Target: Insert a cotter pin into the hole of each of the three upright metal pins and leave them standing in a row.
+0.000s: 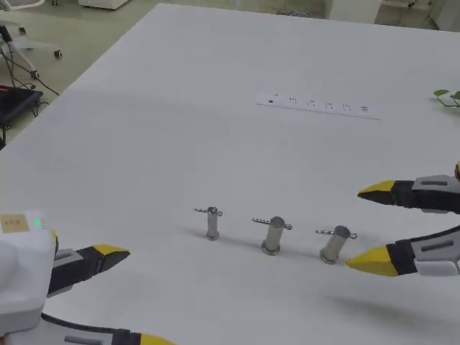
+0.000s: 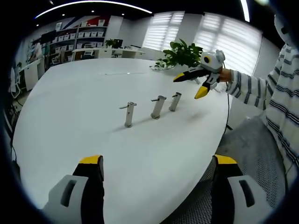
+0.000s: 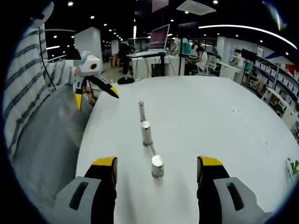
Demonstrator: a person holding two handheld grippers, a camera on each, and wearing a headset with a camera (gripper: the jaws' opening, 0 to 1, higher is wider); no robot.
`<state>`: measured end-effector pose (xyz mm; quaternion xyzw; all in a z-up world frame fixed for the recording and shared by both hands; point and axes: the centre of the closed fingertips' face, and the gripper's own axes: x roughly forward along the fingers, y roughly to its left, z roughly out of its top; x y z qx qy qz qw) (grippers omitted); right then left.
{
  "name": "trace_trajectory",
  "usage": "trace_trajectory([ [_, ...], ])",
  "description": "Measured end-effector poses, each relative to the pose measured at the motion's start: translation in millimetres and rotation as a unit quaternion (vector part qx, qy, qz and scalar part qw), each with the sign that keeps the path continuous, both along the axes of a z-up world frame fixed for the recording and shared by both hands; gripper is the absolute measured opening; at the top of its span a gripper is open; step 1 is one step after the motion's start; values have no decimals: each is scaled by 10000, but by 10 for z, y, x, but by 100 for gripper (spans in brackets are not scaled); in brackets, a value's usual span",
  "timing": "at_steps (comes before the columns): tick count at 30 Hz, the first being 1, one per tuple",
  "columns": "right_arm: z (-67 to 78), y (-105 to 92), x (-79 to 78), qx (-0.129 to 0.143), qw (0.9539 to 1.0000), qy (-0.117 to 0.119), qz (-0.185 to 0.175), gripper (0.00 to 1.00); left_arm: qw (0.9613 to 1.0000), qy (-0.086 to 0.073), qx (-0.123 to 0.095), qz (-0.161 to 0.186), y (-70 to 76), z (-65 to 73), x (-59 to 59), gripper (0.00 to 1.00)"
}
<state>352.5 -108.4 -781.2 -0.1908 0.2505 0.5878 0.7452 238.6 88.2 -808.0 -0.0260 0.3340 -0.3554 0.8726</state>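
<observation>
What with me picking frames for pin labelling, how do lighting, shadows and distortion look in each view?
Head view: soft, even light, only faint shadows beside the three metal pins, little distortion. Left gripper view: fisheye curves the table edge, and the windows behind are blown out. Right gripper view: same fisheye bend, dark ceiling with spot lights, the pins look sharp.

I see three metal pins (image 1: 273, 236) standing in a row at lower centre of the white tabletop (image 1: 180, 108), a cotter pin (image 1: 272, 223) through each top. My right gripper (image 1: 354, 228) sits just beside the rightmost pin (image 1: 334, 244). My left gripper (image 1: 147, 296) is at lower left. Both have their fingers apart.
</observation>
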Motion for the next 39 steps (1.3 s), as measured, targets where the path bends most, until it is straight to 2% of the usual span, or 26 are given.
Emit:
trace_trajectory([
  [4,16,-37,-110,140,9994,16,-330,74,9999,-44,-79,52,24,29,4,96],
  [5,8,-56,-116,105,9991,-68,-402,72,9998,-55,-167,102,25,49,10,96],
  [6,-34,-130,-114,-126,9982,-196,-557,71,9994,-92,-280,195,38,83,26,95],
  [8,-56,-158,-196,-127,9974,-67,-713,72,9985,-186,-374,356,83,136,63,95],
  [11,-31,-178,-296,76,9951,109,-976,75,9979,-244,-423,429,136,178,76,97],
  [15,-51,-223,-390,11,9924,135,-1225,79,9981,-271,-389,397,184,186,67,99],
  [20,-78,-203,-528,211,9866,350,-1580,85,9981,-271,-358,427,214,189,65,99],
  [22,-106,-192,-591,268,9839,457,-1706,87,9981,-271,-363,418,213,196,62,99],
  [25,-114,-166,-666,507,9772,655,-1956,87,9981,-245,-381,408,207,196,59,99],
  [27,-135,-181,-706,476,9752,724,-2038,89,9982,-214,-392,398,201,188,54,99],
  [30,-194,-228,-769,480,9696,886,-2229,96,9986,-149,-377,353,176,177,39,99],
  [31,-203,-233,-782,503,9684,912,-2266,97,9991,-69,-274,322,174,142,25,99],
  [32,-215,-241,-797,536,9663,944,-2334,98,9995,-132,-49,269,204,107,32,99],
  [34,-236,-259,-814,495,9645,916,-2428,97,9993,-237,222,163,225,59,39,99],
  [36,-249,-272,-823,466,9630,916,-2491,98,9996,-136,93,232,205,34,39,99],
  [37,-258,-289,-819,476,9591,976,-2614,98,9997,-125,40,229,192,25,34,99],
  [39,-266,-302,-812,526,9542,1032,-2760,100,9997,-46,2,221,175,-15,17,99],
])
